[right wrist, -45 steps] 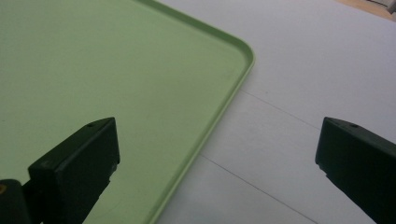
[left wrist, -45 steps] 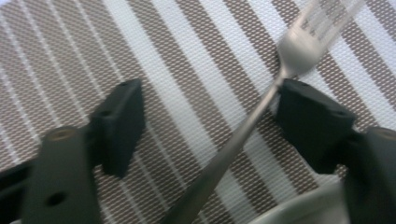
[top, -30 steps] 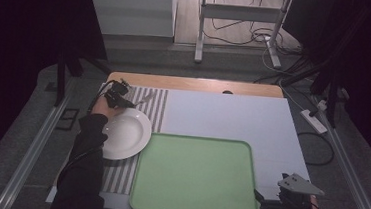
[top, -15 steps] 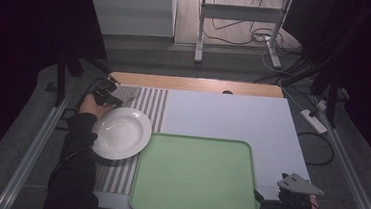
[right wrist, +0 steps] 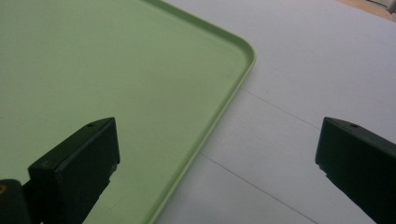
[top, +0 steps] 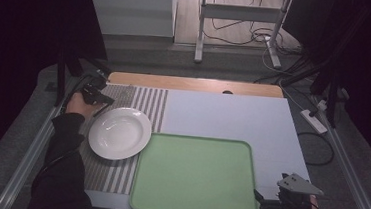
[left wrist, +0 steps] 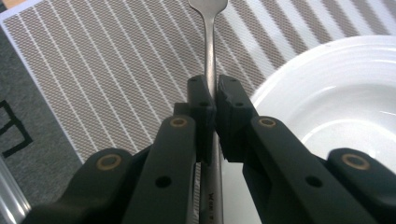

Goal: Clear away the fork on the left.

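Nearest the person, at the desk's front right corner, the right tongs rest low with their jaws wide apart and nothing between them. In the right gripper view they straddle the rim of the green tray, one jaw over the tray and one over the pale desk cover, which reads as a hand parked and ready to steady or lift the tray rather than working.

Further in, the tray lies bare, likely the place where the tableware is meant to go. Just left of it the white plate sits on the striped placemat, its edge close to the tray's corner.

Farthest, at the mat's back left, the left tongs are clamped on a metal fork. The left gripper view shows the pads pressed flat against the handle, with the neck running forward above the mat beside the plate's rim. Gripping the thin handle from both sides probably keeps the fork from swinging while it is carried.
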Tool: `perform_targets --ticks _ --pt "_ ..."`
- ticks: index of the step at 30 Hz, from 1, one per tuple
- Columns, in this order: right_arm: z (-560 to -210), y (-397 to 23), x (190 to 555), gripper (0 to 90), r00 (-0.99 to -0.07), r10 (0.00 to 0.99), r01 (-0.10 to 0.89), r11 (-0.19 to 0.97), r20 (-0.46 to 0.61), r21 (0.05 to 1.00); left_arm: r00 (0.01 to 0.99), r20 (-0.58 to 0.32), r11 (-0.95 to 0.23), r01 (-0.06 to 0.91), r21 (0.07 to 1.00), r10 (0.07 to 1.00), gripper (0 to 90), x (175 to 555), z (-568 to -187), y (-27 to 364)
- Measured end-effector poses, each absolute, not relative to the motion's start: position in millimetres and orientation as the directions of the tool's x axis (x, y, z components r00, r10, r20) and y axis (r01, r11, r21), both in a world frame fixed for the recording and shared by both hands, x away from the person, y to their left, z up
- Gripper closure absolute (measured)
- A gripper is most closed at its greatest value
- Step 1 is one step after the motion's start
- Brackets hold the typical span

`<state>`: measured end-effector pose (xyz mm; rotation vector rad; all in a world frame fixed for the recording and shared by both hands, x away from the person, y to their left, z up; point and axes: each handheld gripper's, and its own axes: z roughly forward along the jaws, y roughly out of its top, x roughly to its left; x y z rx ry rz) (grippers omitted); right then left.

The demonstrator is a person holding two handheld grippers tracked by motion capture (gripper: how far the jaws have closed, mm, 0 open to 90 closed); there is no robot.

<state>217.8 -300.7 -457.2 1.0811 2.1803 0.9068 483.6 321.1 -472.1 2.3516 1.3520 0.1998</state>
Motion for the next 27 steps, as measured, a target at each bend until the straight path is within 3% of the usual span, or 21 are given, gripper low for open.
perform_targets --ticks 27 --pt "-457 -300 217 0.0 -0.534 0.828 0.464 0.455 -0.170 0.760 0.625 -0.133 -0.515 0.729 0.451 0.769 84.4 441 -476 260"
